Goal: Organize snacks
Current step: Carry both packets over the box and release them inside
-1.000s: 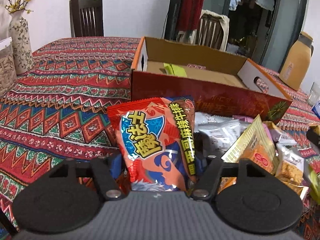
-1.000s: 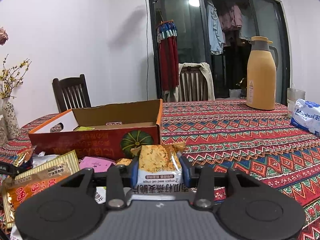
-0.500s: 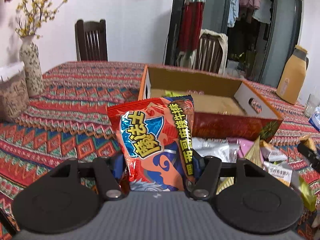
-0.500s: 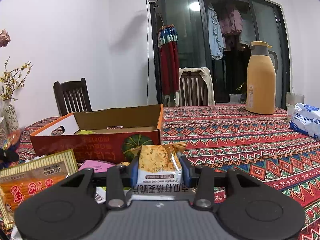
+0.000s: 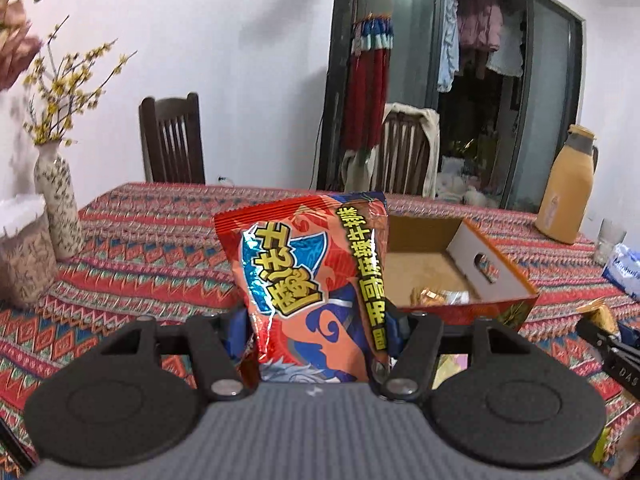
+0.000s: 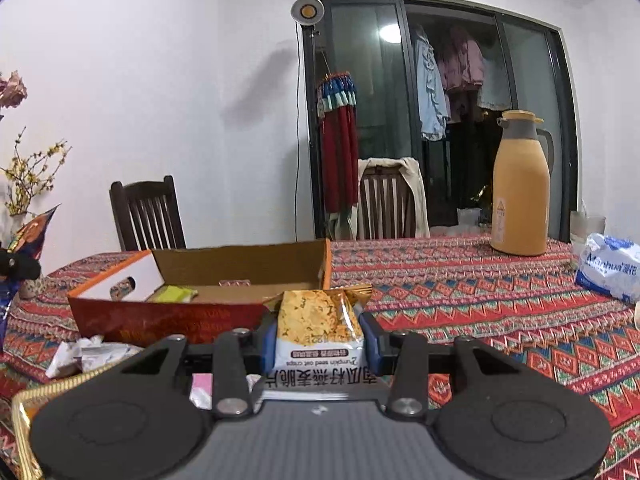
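Fingertips of my left gripper (image 5: 316, 322) hide behind the red snack bag (image 5: 316, 280) they pinch upright; beyond it, the cardboard box (image 5: 496, 276) holds small gold wrappers. My right gripper (image 6: 319, 336) clamps an oat crisp packet (image 6: 318, 328), its lower end cut off; the box beyond holds a green packet (image 6: 174, 294).

box (image 5: 496, 276) near-left interior — hidden behind red snack bag (image 5: 316, 280) | tissue pack (image 6: 612, 266) — cut off by edge
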